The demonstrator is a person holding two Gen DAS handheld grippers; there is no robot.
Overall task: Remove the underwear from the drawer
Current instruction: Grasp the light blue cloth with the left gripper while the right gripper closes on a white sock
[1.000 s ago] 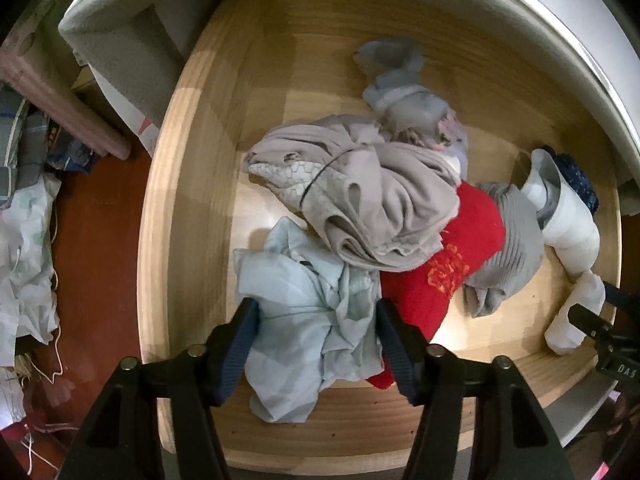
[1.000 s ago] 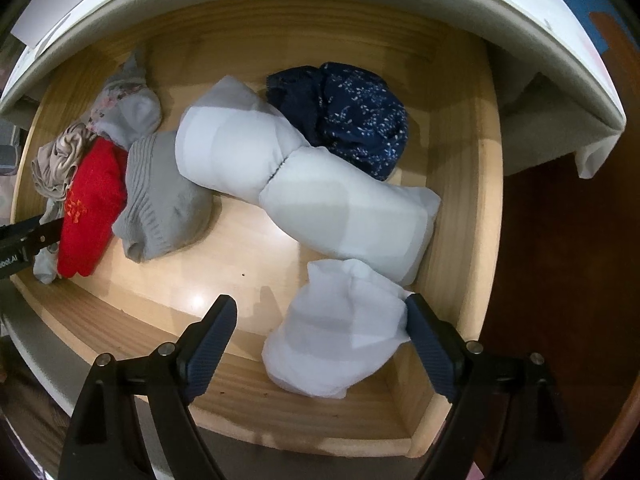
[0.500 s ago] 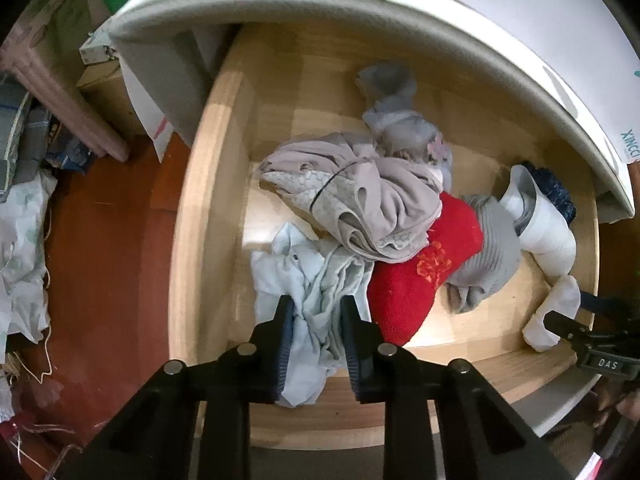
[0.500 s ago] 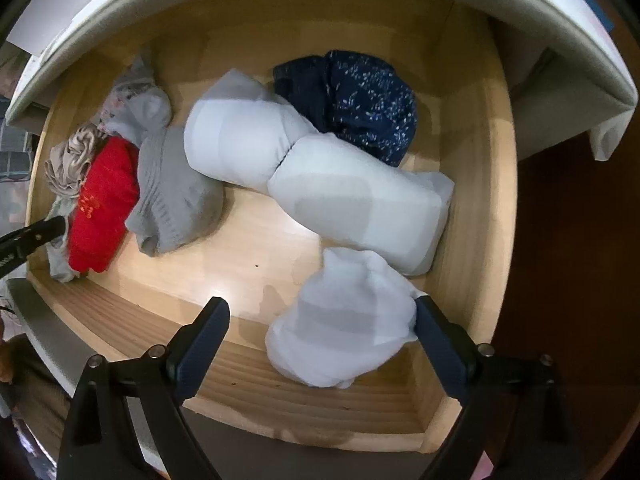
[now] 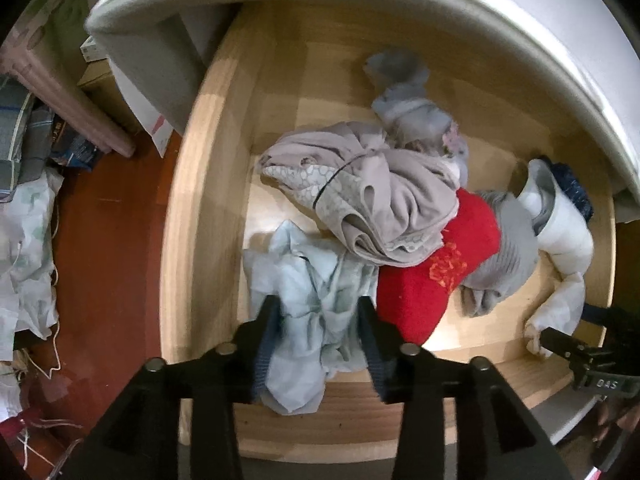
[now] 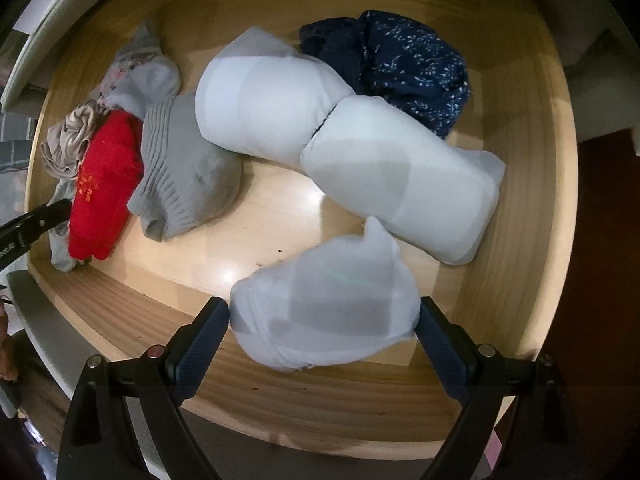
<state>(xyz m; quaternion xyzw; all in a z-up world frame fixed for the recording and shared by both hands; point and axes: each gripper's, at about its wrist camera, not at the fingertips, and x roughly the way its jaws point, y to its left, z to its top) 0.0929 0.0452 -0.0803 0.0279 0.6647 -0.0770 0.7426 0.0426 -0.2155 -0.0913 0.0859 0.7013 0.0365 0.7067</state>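
Two grippers point down into the wooden drawer (image 5: 188,216): left gripper (image 5: 320,332) jaws, just reopened partway, straddle the crumpled pale blue underwear (image 5: 308,300) at the front edge, no clear pinch. Right gripper (image 6: 324,332) jaws spread wide, the white underwear (image 6: 324,312) between them with pads at its sides, not clamped. Red garment (image 5: 436,272) just beside the blue piece.

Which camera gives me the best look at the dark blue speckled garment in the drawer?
The right wrist view: the dark blue speckled garment lies fully exposed at the drawer's back, behind the white rolled bundle. The left wrist view shows only a sliver at its right edge, behind that bundle.
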